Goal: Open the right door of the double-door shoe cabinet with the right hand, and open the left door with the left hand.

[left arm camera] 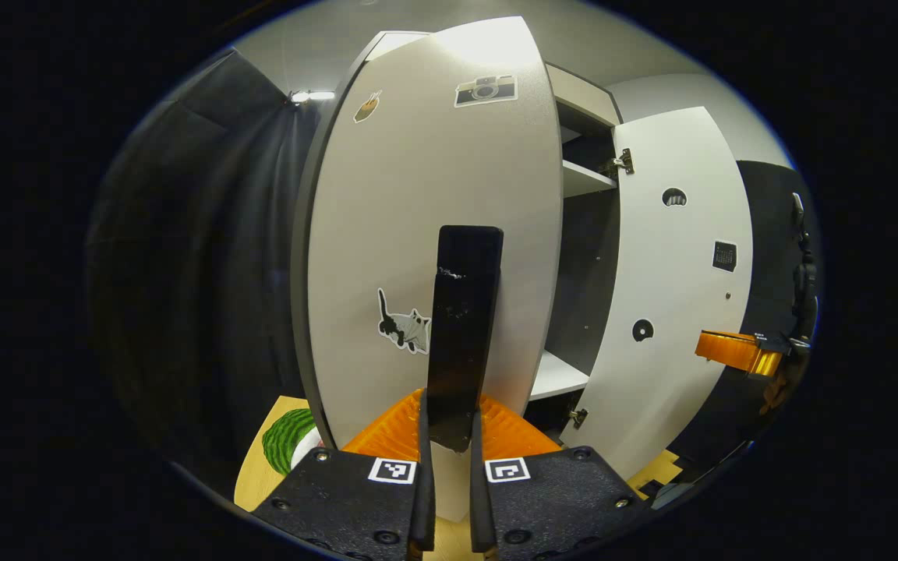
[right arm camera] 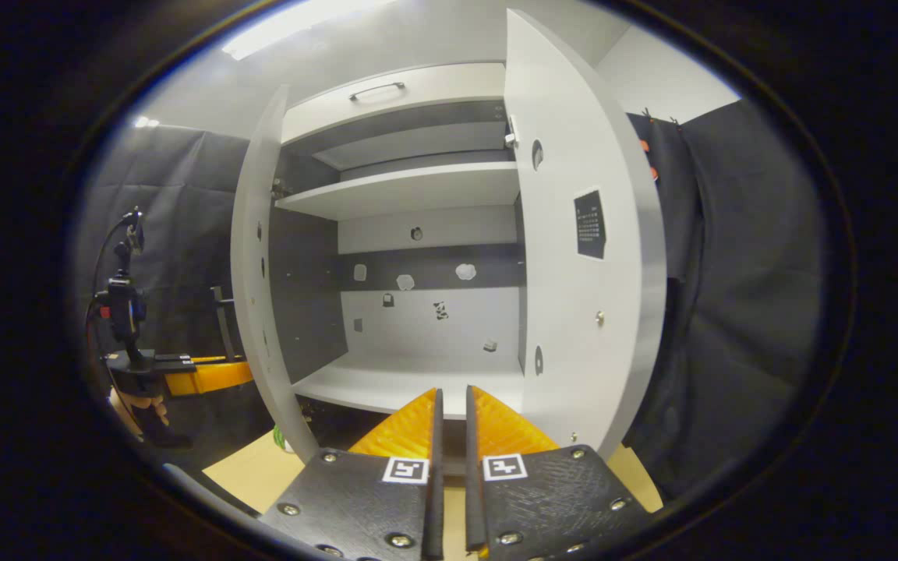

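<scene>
Black bar handle (left arm camera: 461, 343) between my left gripper's fingers hides strip of grey left door (left arm camera: 387, 234) and edge of cat sticker (left arm camera: 404, 327). Contact of fingers on handle not clear to me. Green round object (left arm camera: 287, 438) at floor half hidden behind door's lower edge; can't identify. Small stickers on cabinet back wall (right arm camera: 433, 312) too small to make out. Dark label on white right door (right arm camera: 590, 224) unreadable.

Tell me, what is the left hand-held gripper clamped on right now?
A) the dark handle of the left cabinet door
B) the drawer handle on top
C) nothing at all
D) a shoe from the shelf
A: in the left gripper view the left hand-held gripper has both fingers pressed on the dark handle standing off the left door, which is swung open.
</scene>
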Available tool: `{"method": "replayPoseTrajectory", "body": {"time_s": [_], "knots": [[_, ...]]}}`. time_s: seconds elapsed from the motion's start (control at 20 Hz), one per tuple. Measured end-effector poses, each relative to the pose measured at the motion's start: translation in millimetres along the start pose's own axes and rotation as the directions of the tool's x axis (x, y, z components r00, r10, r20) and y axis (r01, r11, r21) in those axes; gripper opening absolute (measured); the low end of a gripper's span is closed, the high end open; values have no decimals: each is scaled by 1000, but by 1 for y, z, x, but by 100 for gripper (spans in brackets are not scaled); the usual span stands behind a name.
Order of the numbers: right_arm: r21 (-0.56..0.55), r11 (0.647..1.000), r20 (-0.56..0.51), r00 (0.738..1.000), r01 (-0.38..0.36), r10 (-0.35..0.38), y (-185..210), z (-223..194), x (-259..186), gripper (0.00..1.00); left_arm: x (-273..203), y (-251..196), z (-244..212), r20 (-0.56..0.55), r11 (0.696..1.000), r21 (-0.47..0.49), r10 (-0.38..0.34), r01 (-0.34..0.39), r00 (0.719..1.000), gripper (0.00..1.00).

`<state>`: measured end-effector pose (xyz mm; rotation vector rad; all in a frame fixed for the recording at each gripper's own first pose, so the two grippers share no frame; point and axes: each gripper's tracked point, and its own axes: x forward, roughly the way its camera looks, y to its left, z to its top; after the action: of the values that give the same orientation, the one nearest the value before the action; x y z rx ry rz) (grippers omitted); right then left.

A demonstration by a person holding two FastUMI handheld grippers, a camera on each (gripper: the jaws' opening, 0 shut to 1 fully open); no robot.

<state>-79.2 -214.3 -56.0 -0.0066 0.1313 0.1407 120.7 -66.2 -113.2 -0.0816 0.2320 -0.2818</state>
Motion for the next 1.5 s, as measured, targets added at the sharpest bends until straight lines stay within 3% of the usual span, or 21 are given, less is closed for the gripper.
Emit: {"method": "replayPoseTrajectory", "body": {"time_s": [0.9, 1.5], "knots": [[-40, 996, -41, 996, -84, 82, 29, -14, 16, 11, -15, 10, 2, 12, 986, 41, -165, 164, 986, 18], [-55, 992, -63, 992, -111, 108, 42, -23, 25, 11, -27, 22, 2, 15, 948, 113, -300, 296, 954, 22]]}}
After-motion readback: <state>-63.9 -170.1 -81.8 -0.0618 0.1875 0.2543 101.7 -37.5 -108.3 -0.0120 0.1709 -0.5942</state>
